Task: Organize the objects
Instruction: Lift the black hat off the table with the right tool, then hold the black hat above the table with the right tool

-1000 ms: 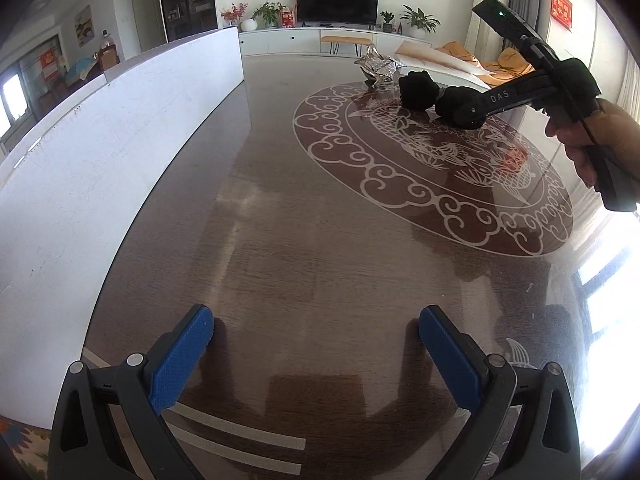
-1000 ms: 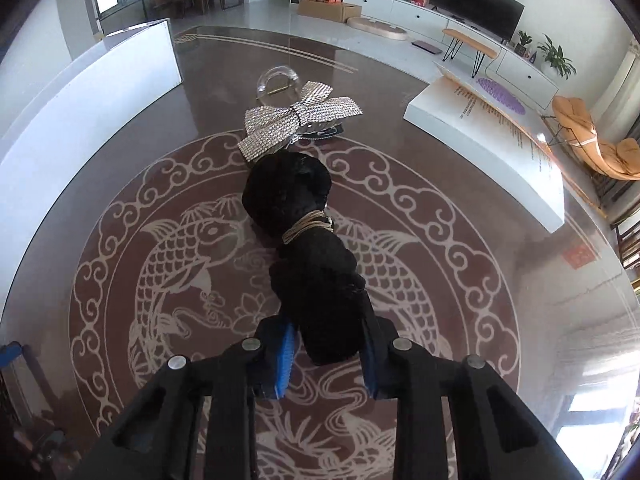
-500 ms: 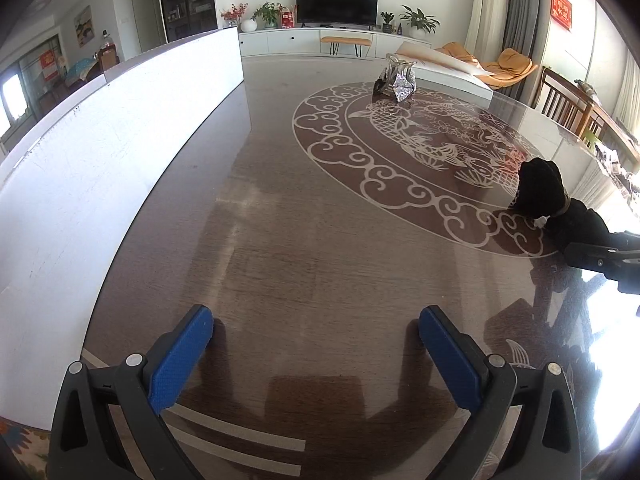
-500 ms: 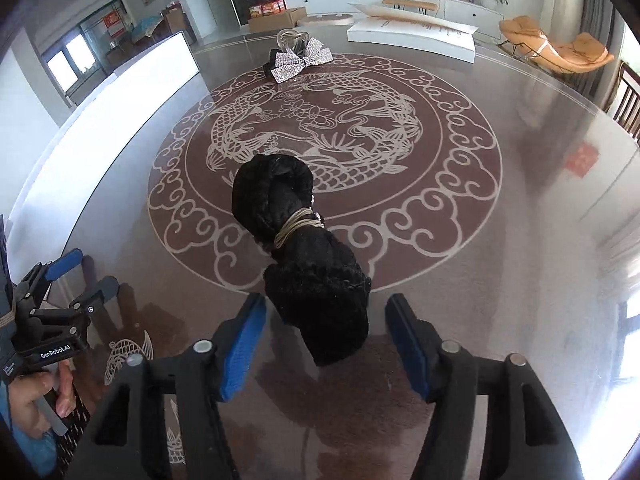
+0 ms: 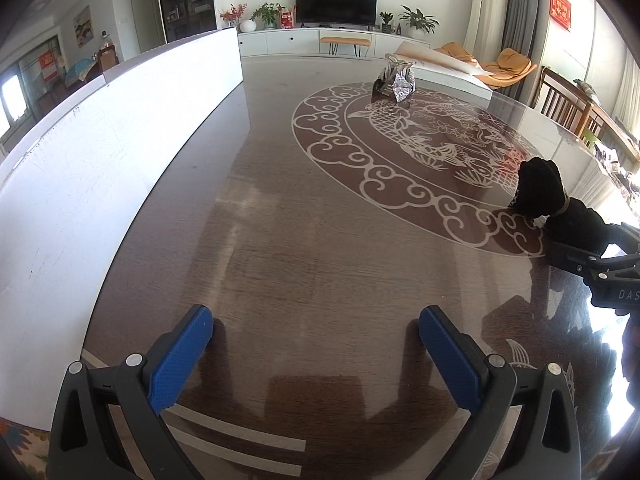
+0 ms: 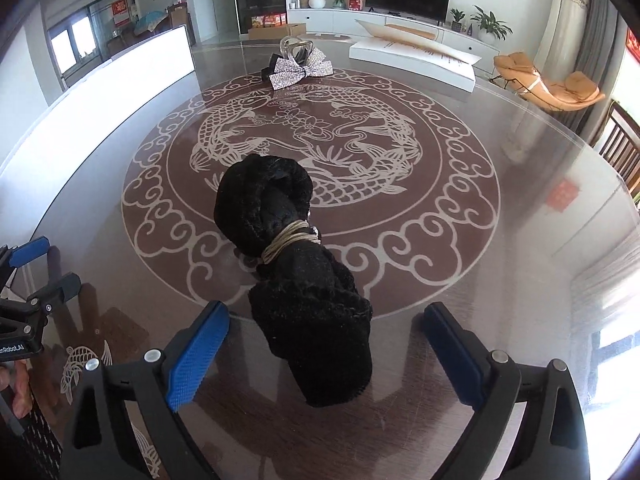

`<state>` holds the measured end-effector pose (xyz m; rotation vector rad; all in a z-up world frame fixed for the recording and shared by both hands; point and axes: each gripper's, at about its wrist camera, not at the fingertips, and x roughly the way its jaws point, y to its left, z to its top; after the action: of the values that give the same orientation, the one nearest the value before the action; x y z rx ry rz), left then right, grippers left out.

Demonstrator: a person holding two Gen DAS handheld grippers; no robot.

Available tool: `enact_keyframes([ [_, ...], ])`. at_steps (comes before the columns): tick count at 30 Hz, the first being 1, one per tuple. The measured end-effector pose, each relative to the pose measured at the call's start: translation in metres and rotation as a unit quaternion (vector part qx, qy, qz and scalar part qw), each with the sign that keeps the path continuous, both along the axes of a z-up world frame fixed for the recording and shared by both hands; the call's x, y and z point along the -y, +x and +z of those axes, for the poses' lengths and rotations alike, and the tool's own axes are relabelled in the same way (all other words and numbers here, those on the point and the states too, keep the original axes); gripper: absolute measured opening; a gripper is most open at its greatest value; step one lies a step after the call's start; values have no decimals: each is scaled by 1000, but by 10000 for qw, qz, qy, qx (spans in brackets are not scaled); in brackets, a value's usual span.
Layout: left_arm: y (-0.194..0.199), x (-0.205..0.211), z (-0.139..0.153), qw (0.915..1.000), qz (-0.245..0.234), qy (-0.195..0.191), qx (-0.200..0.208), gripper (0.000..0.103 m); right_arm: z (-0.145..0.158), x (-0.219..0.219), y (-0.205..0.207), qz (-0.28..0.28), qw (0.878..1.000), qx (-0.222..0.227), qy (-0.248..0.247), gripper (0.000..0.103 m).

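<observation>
The black bow (image 6: 296,268) lies released between the wide right tongs (image 6: 326,344), which have just been opening, its long axis pointing away, well apart from the wide, empty left tongs (image 5: 316,356)

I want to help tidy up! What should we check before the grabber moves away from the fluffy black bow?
1. Right gripper open, jaws just opened: ok.
2. Blue pads clear of the fluffy black fabric bow: ok.
3. Bow resting on the glossy brown table: ok.
4. Left gripper open and empty: ok.
5. Sparkly silver bow far off, out of the way: ok.
6. Bow settled for good: cannot tell.
</observation>
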<state>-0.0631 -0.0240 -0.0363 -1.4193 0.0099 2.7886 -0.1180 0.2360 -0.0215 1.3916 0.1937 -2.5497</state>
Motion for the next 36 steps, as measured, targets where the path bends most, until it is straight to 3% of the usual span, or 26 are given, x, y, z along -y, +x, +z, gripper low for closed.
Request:
enact_keyframes([
  [24,-1,0,0,10000,26,-9,16,103,-4,1,3,-98,9997,-225,-52,103],
  [36,-24,-11,-1,9991,171,-6,390,103,-4,1,3,-99,9997,-226,-52,103],
])
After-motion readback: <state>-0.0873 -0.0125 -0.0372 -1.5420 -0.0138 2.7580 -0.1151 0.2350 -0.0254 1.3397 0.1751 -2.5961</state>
